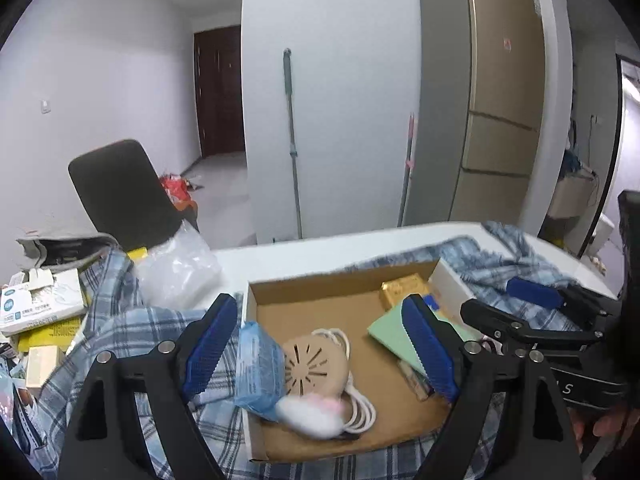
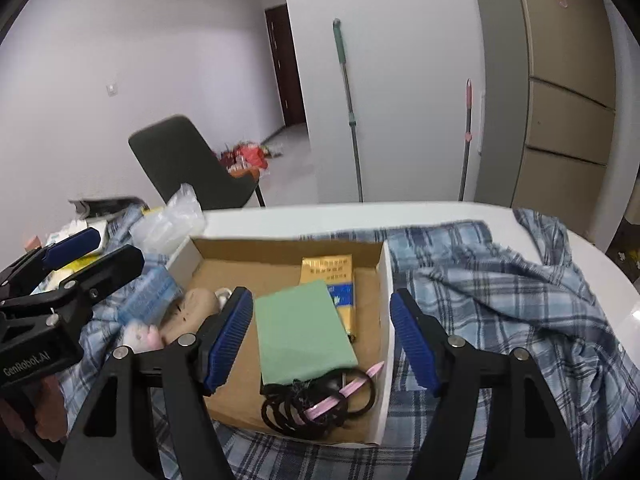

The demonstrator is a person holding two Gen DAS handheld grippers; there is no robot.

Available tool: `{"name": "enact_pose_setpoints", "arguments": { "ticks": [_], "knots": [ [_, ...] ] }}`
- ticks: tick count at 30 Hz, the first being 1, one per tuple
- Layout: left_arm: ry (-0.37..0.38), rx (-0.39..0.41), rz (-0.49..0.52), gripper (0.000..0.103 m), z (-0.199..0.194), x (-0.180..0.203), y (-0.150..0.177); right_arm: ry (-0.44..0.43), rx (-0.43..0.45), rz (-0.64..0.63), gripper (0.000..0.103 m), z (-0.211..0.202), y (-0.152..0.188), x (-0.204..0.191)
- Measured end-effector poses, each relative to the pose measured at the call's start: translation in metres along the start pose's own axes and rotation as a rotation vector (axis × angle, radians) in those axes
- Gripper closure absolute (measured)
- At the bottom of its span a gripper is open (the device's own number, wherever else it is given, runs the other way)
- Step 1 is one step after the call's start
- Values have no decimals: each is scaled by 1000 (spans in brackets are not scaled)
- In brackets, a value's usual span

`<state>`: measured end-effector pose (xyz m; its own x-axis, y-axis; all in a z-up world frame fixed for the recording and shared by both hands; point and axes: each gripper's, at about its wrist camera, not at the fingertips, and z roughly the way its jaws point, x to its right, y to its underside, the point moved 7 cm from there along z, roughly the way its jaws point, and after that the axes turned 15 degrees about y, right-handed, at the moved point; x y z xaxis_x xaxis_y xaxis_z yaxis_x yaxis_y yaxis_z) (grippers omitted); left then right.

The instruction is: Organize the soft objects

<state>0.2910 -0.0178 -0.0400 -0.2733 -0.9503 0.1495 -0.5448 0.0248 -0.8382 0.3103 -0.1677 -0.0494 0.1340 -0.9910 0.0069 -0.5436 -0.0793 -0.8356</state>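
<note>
Both your left gripper (image 1: 320,344) and right gripper (image 2: 322,338) hang with jaws apart and empty over the cardboard box (image 2: 384,276), where the blue pack (image 1: 256,368) and green pad (image 2: 300,332) lie gathered atop the plaid cloth (image 2: 500,280).

walls: I see plain white painted walls (image 1: 100,80) and a white square pillar (image 2: 384,80)
door: dark brown wooden door (image 1: 220,88) at the hallway end
floor: light grey floor (image 2: 292,184), red litter on it
furniture: black moulded chair (image 2: 188,160) behind a white table (image 2: 320,216); tall beige cabinet (image 1: 504,120) on the right
leaning: grey-green mop pole (image 2: 348,108), pink-handled pole (image 2: 466,136) against the pillar
light: dim, even
</note>
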Motion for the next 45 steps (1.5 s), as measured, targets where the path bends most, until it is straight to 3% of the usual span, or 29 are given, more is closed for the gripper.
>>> {"name": "enact_pose_setpoints", "arguments": {
  "ticks": [7, 9, 12, 15, 21, 24, 31, 39, 45],
  "knots": [
    [2, 150, 32, 8, -42, 10, -30, 12, 198, 11, 25, -62, -35, 6],
    [-8, 199, 79, 0, -62, 17, -38, 17, 266, 2, 11, -86, -41, 6],
    [20, 257, 87, 0, -91, 25, -46, 26, 378, 11, 0, -123, -48, 6],
    [28, 325, 105, 0, -123, 36, -51, 23, 478, 30, 0, -160, -50, 6],
    [-2, 442, 160, 0, -182, 56, -51, 25, 561, 43, 0, -205, -42, 6],
    [-10, 512, 146, 0, -214, 60, -41, 34, 574, 58, 0, -217, -29, 10],
    [13, 561, 118, 0, -242, 62, -3, 52, 590, 60, 0, -233, 11, 19],
    [4, 540, 139, 0, -225, 64, 45, 54, 586, 33, 0, -220, 50, 16],
    [17, 553, 160, 0, -211, 64, 61, 57, 579, 3, 0, -202, 75, 12]
  ]
}}
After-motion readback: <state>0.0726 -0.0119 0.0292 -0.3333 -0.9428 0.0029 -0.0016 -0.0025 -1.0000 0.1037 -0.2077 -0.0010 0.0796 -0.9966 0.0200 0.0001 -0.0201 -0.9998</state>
